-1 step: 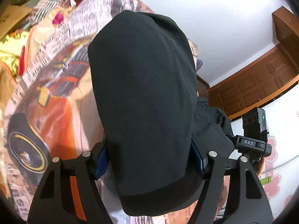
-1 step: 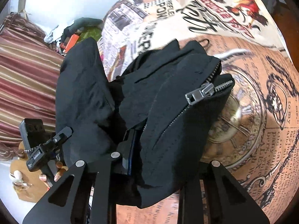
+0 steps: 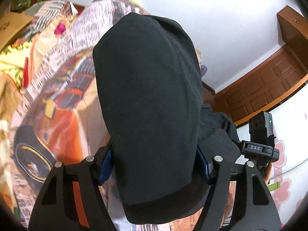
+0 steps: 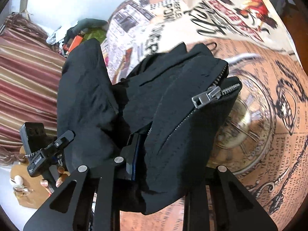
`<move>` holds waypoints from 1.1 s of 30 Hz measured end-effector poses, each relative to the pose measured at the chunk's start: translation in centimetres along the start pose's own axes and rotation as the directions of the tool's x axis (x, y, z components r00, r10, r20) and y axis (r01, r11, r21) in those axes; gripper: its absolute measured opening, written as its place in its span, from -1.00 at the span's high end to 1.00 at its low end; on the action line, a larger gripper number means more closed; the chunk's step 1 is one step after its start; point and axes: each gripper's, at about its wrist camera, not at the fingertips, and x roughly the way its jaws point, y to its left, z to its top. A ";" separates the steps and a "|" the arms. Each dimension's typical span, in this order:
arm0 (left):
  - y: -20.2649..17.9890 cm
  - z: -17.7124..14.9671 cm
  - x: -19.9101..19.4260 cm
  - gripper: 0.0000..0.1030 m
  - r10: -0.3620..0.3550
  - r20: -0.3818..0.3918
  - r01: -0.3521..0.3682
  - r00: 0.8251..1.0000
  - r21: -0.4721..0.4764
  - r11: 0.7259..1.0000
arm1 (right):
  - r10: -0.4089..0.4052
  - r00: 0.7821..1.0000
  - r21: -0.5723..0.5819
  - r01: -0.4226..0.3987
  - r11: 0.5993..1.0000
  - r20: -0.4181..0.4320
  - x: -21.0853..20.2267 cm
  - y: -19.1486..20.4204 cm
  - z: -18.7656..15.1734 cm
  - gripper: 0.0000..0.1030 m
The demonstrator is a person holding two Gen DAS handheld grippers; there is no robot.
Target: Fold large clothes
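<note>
A black jacket (image 3: 150, 100) hangs bunched over my left gripper (image 3: 154, 163), which is shut on a thick fold of it; blue pads (image 3: 105, 163) press both sides. In the right wrist view the same jacket (image 4: 173, 134), with a silver zipper pull (image 4: 207, 96), drapes over my right gripper (image 4: 169, 165), shut on its zipper edge. Its right finger is hidden under cloth. The left gripper also shows in the right wrist view (image 4: 44, 154), held by a hand. The right gripper shows in the left wrist view (image 3: 259, 146).
A bed with a newspaper and car print cover (image 3: 57, 100) lies below the jacket; it also shows in the right wrist view (image 4: 269, 115). A brown wooden door (image 3: 269, 88) and white wall stand behind. A striped curtain (image 4: 25, 80) hangs at left. Clutter (image 4: 77, 36) sits beyond the bed.
</note>
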 end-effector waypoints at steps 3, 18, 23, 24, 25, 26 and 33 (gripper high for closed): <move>0.1 1.8 -2.0 -0.35 -0.006 0.045 0.006 0.999 0.006 1.000 | 0.011 1.000 -0.028 -0.011 1.000 0.022 0.1 2.2 1.1 0.59; 5.3 10.6 -10.8 -0.35 0.049 0.244 -0.072 0.968 0.086 0.994 | 0.095 0.989 -0.187 -0.072 0.980 0.114 5.3 13.0 7.4 0.60; 10.2 14.2 -10.6 -0.34 0.099 0.267 -0.114 0.959 0.041 0.993 | 0.096 0.990 -0.216 -0.072 0.974 0.100 10.4 15.8 9.8 0.60; 11.1 14.8 -10.3 -0.34 0.103 0.266 -0.116 0.958 0.033 0.993 | 0.096 0.991 -0.218 -0.073 0.973 0.097 11.2 16.0 10.1 0.60; 12.1 15.4 -9.9 -0.34 0.107 0.264 -0.118 0.959 0.025 0.993 | 0.096 0.991 -0.219 -0.073 0.973 0.093 12.0 16.1 10.4 0.60; 13.2 16.0 -9.2 -0.34 0.111 0.259 -0.120 0.960 0.021 0.993 | 0.093 0.992 -0.217 -0.072 0.974 0.089 13.1 16.2 10.7 0.60; 21.3 16.3 -1.9 -0.34 0.158 0.120 -0.150 0.980 -0.073 0.986 | 0.023 1.000 -0.125 -0.024 0.992 -0.011 22.4 13.2 12.3 0.60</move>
